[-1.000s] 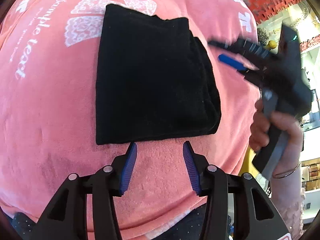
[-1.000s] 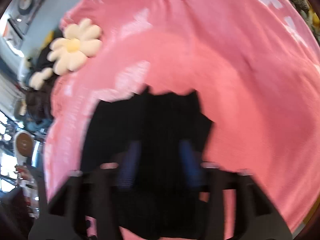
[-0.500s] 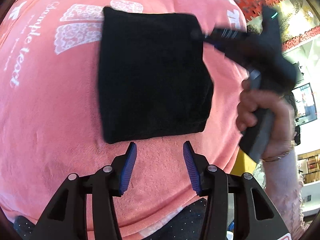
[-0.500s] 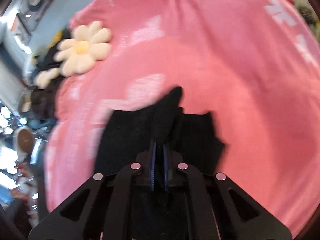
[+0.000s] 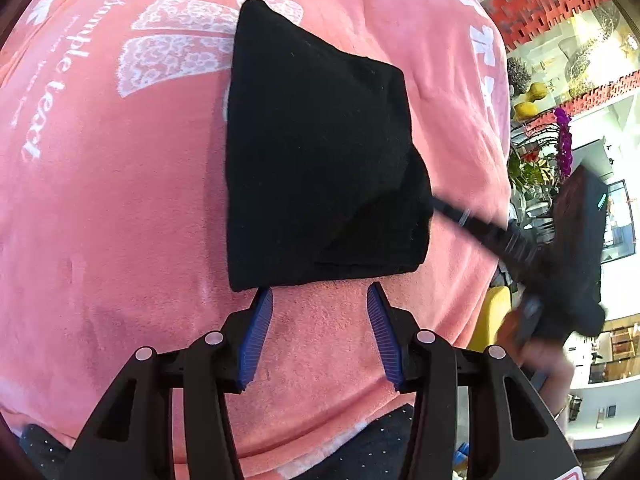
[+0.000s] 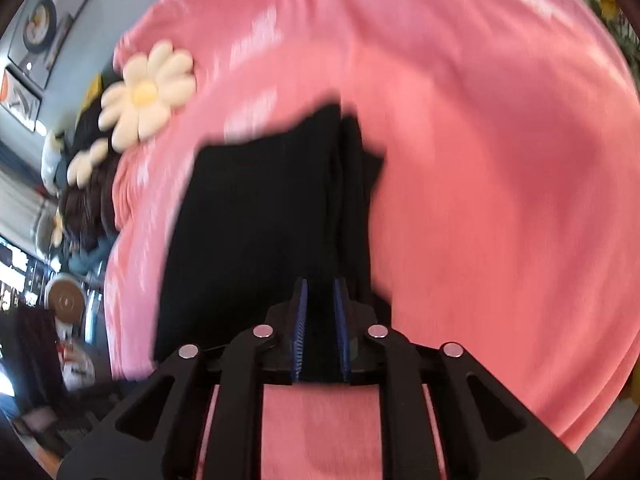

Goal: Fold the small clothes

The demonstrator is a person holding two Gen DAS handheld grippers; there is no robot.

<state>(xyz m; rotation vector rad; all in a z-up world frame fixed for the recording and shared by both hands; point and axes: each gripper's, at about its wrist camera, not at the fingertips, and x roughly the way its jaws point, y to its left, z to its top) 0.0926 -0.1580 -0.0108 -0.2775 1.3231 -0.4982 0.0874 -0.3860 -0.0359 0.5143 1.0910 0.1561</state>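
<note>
A folded black garment (image 5: 320, 160) lies on a pink blanket (image 5: 120, 220). My left gripper (image 5: 319, 288) hovers open just short of the garment's near edge, with only blanket between its blue pads. My right gripper (image 5: 434, 202) comes in from the right and pinches the garment's right edge, which is pulled into a point towards it. In the right wrist view the black garment (image 6: 260, 220) fills the narrow gap of the right gripper (image 6: 320, 282). Its jaws are opening, with the cloth still between the pads.
The blanket (image 6: 500, 200) carries white lettering and patterns. A cream daisy-shaped cushion (image 6: 146, 92) and dark clothes lie at its far left edge. A person's hand (image 5: 540, 360) holds the right gripper beyond the blanket's right edge. Shelves and plants stand behind.
My right gripper closed on the garment's right edge and drew it down and to the right, stretching the cloth into a point. The left gripper stayed where it was, open.
</note>
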